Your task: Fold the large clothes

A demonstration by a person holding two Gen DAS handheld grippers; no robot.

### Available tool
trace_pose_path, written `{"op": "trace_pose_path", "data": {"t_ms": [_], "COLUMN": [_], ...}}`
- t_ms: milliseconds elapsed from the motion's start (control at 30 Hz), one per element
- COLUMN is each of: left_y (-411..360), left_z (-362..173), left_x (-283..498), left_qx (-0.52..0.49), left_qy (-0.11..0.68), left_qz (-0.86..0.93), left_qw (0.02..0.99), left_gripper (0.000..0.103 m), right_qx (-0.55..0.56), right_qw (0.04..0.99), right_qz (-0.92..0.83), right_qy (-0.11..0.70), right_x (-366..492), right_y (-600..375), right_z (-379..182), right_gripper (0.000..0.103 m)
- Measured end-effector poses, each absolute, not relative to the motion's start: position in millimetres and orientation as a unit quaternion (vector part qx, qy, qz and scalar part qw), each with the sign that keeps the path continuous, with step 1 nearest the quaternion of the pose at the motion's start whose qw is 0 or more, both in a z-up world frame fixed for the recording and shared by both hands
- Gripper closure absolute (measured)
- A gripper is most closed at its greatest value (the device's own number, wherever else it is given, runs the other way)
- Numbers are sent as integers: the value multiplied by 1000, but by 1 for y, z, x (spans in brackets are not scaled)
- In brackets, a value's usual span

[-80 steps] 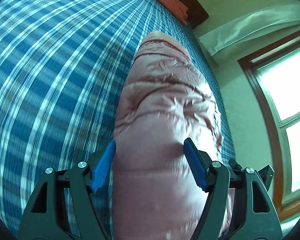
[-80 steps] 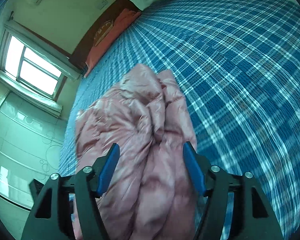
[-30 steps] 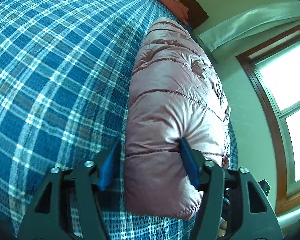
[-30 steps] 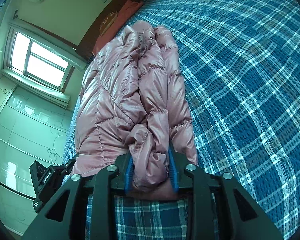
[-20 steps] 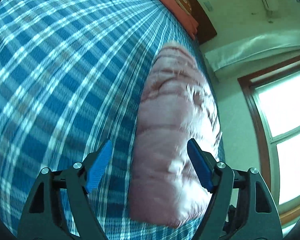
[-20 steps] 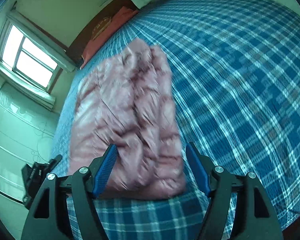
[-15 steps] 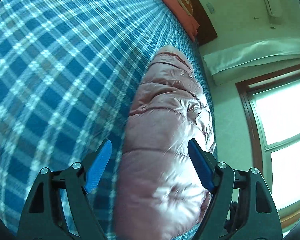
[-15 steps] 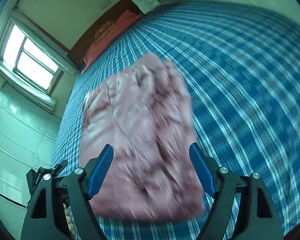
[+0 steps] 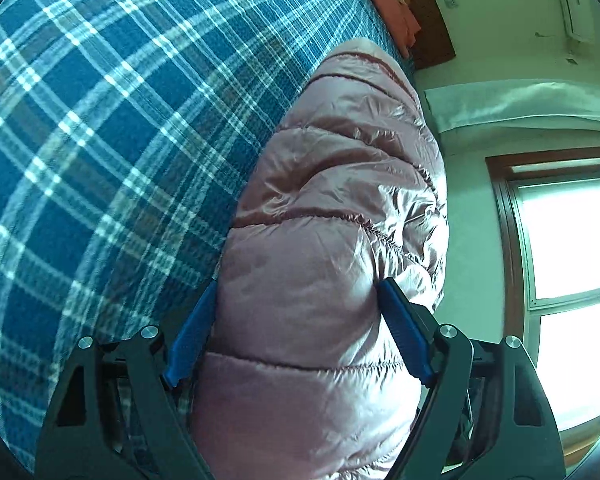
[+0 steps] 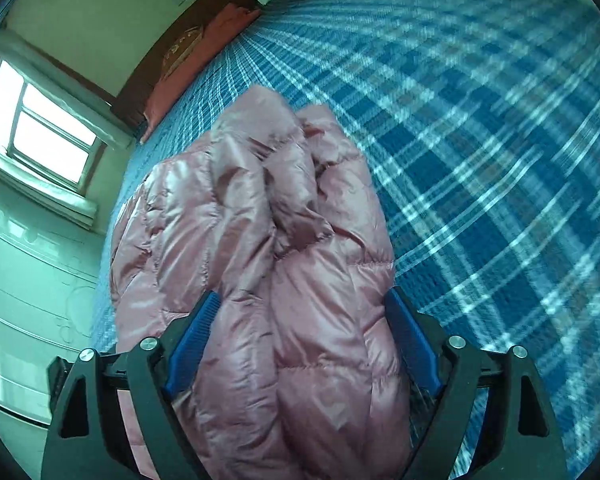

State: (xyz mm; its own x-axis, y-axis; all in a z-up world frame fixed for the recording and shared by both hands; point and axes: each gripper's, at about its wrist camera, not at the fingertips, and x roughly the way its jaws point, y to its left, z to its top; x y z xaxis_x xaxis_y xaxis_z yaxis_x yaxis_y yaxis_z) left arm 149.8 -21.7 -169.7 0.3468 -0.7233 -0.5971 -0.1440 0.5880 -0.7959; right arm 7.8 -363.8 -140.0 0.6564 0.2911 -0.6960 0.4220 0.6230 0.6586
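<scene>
Left gripper [image 9: 296, 332] first: its two blue pads [image 9: 190, 340] stand wide apart, straddling the near end of the pink jacket [image 9: 332, 208], fabric bulging between them. Nothing pinched here that I can see, so I'd call it lined up for a grab on that end, not yet a hold.

The jacket itself, one garment, lies bundled lengthwise on the blue plaid bed [image 9: 92, 140], running from the near edge away toward the far headboard. In the left view it sits along the right side of the bed, beside the window wall.

Over to the right gripper [image 10: 300, 332]: same story, jaws spread, two pads either side of the jacket [image 10: 260, 220], which shows two puffy rolls side by side with a crease between. It looks like each tool is taking one near corner, likely to lift or fold the bundle over.

Count: one jacket, two grippers, four pads, one orange pillow [image 10: 196, 64] at the far end, one window [image 10: 40, 132] on the left in this view.
</scene>
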Motion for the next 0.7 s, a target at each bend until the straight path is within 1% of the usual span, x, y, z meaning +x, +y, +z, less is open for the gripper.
{"op": "trace_pose_path", "data": {"t_ms": [100,233,267,300,333,367,400,433,567,633,700], "left_y": [-29,-43,-46,-49,-52,-54,-57,-60,-66,-67,-68], "left_z": [-169,-167,-166,-164,-163,-162,-161,-159,-151,-146,-138], "left_x": [151,155,156,157,158,158,158,159,161,162,165], "left_qx": [-392,-370,-363,-361,-358,-357,-353,-348,-336,-330,-321], "left_qy": [530,529,530,530,530,531,531,530,523,518,509], "left_qz": [-210,-223,-225,-228,-230,-232,-235,-235,-243,-248,-256], "left_qw": [722,730,733,733,733,733,734,736,745,749,757], "left_gripper": [21,21,23,29,32,37,41,43,53,56,59], "right_qx": [457,433,430,426,424,421,423,426,423,421,419], "right_qw": [799,809,810,811,812,813,812,810,816,822,827], "right_qz": [-11,22,25,27,29,33,41,46,49,50,51], "right_qy": [391,396,398,399,399,400,400,400,392,381,372], "right_x": [2,5,7,8,9,9,10,12,11,6,4], "right_y": [-365,-356,-356,-354,-353,-351,-350,-346,-338,-332,-330], "right_z": [-150,-151,-152,-152,-152,-152,-153,-154,-151,-145,-141], "right_gripper": [17,21,22,26,30,33,43,49,57,61,62]}}
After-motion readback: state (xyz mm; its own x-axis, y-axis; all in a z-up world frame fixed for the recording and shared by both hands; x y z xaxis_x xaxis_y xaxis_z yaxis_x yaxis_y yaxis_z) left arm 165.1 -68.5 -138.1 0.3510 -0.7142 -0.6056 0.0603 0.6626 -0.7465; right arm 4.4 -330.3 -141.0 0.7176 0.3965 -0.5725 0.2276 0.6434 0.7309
